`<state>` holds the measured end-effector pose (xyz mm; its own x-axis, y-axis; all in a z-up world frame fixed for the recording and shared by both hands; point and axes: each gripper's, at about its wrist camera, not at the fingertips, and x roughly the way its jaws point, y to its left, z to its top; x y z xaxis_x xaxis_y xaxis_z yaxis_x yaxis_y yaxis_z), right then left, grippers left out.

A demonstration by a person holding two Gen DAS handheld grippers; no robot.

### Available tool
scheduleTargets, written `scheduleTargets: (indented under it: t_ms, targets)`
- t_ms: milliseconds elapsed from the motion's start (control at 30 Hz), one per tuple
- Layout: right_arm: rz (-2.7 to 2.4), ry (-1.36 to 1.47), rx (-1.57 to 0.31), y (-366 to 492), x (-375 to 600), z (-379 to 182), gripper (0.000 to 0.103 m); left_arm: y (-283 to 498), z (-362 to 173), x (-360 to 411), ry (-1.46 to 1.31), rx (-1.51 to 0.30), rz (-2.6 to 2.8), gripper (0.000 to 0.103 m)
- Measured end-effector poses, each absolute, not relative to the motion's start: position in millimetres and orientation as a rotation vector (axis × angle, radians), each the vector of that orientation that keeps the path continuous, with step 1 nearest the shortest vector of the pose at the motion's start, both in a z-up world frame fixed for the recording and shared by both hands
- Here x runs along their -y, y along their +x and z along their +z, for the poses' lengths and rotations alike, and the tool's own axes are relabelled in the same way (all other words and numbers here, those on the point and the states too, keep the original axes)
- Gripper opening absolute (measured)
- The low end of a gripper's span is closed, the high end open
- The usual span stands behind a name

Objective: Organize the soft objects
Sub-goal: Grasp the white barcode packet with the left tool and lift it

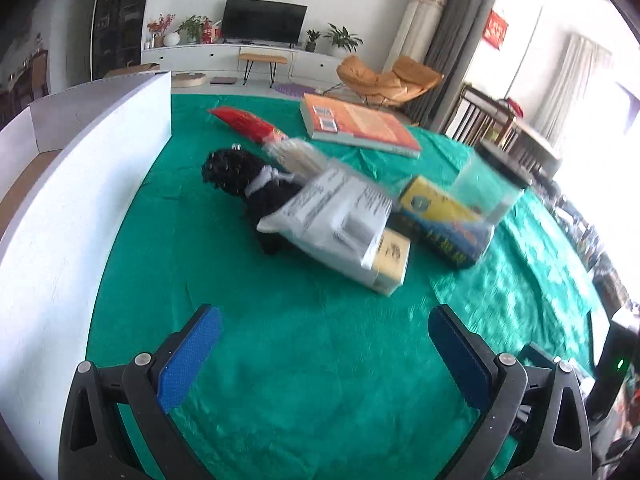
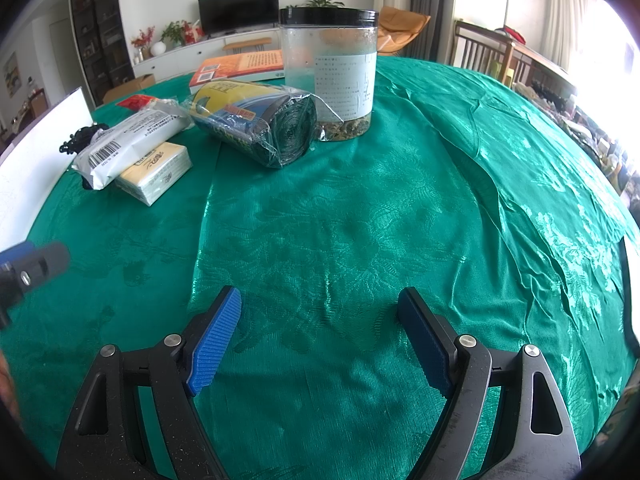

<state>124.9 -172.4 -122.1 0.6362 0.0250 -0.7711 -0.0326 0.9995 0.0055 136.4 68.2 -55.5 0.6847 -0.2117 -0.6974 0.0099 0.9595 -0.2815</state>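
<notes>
A black plush toy (image 1: 244, 184) lies on the green cloth, partly under a grey-white soft pack (image 1: 336, 208) that leans on a yellow tissue pack (image 1: 392, 258). In the right wrist view the same grey-white soft pack (image 2: 132, 140) and yellow tissue pack (image 2: 156, 170) sit at the far left, with the black plush toy (image 2: 78, 138) peeking out behind. A wrapped roll of bags (image 2: 256, 120) lies beside them. My left gripper (image 1: 324, 344) is open over bare cloth, short of the pile. My right gripper (image 2: 320, 336) is open with nothing between its fingers.
A white box wall (image 1: 80, 184) stands along the left. A clear jar with a black lid (image 2: 328, 72), an orange book (image 1: 356, 124) and a red packet (image 1: 248, 122) lie farther back. The green tablecloth (image 2: 400, 208) drops off at the right edge.
</notes>
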Motion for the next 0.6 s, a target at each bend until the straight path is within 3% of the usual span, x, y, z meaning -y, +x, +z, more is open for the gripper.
scheduleTargets:
  t_ms: [167, 300, 333, 367, 400, 600]
  targets:
    - [0.034, -0.008, -0.881, 125, 172, -122, 0.084, 206, -35, -33, -0.028, -0.855, -0.179, 0.103]
    - [0.033, -0.009, -0.881, 125, 172, -122, 0.084, 260, -66, 4, 0.238, -1.025, -0.175, 0.103]
    - [0.033, -0.009, -0.881, 125, 172, -122, 0.084, 266, -74, 6, 0.257, -1.045, -0.162, 0.101]
    - [0.033, -0.009, -0.881, 125, 172, -122, 0.084, 268, -76, 7, 0.252, -1.041, -0.161, 0.081]
    - [0.033, -0.009, -0.881, 125, 172, -122, 0.084, 268, -76, 3, 0.223, -1.025, -0.161, 0.071]
    - [0.033, -0.008, -0.881, 125, 172, -122, 0.084, 202, -42, -32, 0.023, -0.923, -0.107, 0.068]
